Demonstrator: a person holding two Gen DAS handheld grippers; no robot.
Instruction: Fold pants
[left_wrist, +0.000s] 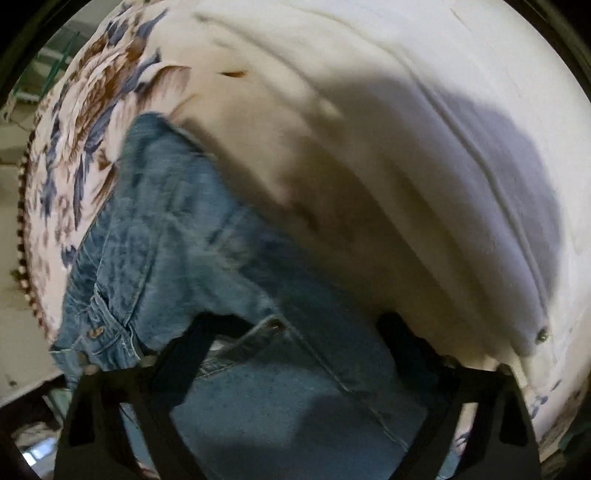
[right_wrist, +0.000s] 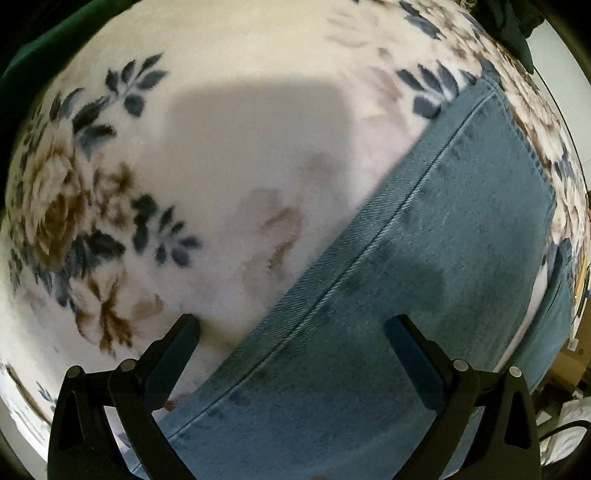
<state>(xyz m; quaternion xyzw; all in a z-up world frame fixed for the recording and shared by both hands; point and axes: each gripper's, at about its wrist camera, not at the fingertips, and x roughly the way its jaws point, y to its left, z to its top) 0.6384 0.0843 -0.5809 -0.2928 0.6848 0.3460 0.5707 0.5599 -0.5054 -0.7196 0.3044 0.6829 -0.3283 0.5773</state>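
A floral blanket (right_wrist: 110, 206), cream with blue leaves and brown roses, is covering the whole surface in both wrist views. In the left wrist view a plain cream sheet or cover (left_wrist: 406, 129) is lying over much of it, creased in long ridges and crossed by a broad shadow.

The blue denim pants (left_wrist: 177, 236) are lying spread on this bedding. In the left wrist view the waistband end, with a belt loop, a button and a riveted pocket corner, is sitting at the lower left, close to the blanket's beaded edge; beyond that edge a pale floor is showing. In the right wrist view a pant leg (right_wrist: 424, 258) is running diagonally from the bottom centre up to its hem at the upper right, a long seam following its left edge. The blanket left of the leg is lying bare.

The left gripper (left_wrist: 306, 325) is pointing down onto the denim, its jaws standing apart with the pocket area between them; whether the pads are pressing the cloth cannot be told through the blur. The right gripper (right_wrist: 291, 325) is spread wide over the leg's left edge, the left fingertip over the blanket and the right one over the denim, gripping nothing.

No containers are showing in either view.
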